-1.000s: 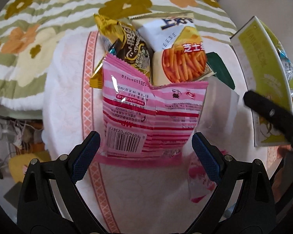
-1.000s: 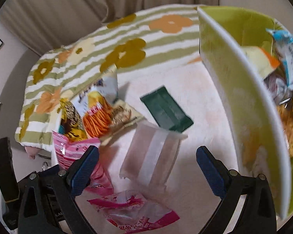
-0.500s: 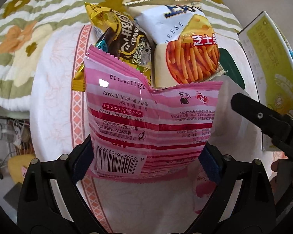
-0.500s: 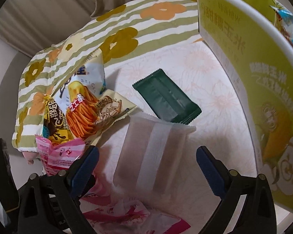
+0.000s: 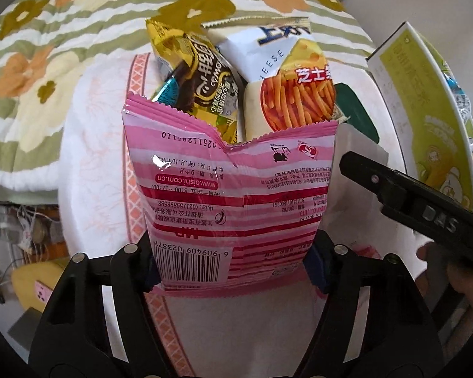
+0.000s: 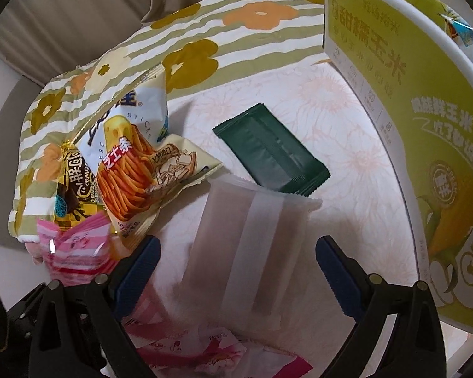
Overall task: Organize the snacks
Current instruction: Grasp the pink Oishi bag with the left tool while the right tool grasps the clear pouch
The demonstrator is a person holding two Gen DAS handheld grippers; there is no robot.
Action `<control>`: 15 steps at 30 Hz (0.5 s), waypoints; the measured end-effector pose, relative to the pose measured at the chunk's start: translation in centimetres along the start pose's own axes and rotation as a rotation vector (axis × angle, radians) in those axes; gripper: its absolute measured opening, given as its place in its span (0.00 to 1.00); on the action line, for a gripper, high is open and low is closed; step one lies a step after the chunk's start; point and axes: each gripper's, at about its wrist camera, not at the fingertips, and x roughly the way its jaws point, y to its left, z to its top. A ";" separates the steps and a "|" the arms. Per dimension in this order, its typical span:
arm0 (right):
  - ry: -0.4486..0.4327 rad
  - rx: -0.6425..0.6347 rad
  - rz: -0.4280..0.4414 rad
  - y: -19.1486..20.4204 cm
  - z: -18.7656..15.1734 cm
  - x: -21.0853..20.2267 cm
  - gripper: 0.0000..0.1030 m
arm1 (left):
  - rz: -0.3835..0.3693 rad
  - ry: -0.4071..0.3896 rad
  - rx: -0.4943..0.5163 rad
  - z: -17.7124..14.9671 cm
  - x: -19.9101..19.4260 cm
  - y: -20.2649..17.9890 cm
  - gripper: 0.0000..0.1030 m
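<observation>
My left gripper has just been closing and now pinches the lower end of the pink snack bag; its pads are hidden behind the film, so the bite may be shallow and the bag could slip. My right gripper is spread over the pale packet, not touching. Beyond lies the green packet, partly covered, and the box is cut off.

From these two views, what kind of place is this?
Probably a bedroom at home: the snacks lie on a white towel spread over a flowered striped quilt, with a beige curtain behind. A cluttered floor shows beside it.
</observation>
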 end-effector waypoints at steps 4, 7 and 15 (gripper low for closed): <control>-0.003 0.007 -0.019 0.3 0.0 0.5 0.94 | -0.004 -0.007 -0.013 -0.2 -0.8 0.9 0.66; 0.003 0.014 -0.020 0.4 0.0 1.1 0.86 | -0.012 -0.013 -0.026 -0.2 -1.3 1.5 0.66; -0.019 -0.033 -0.085 1.6 -0.2 2.2 0.75 | -0.016 -0.026 -0.034 -0.2 -1.9 2.3 0.66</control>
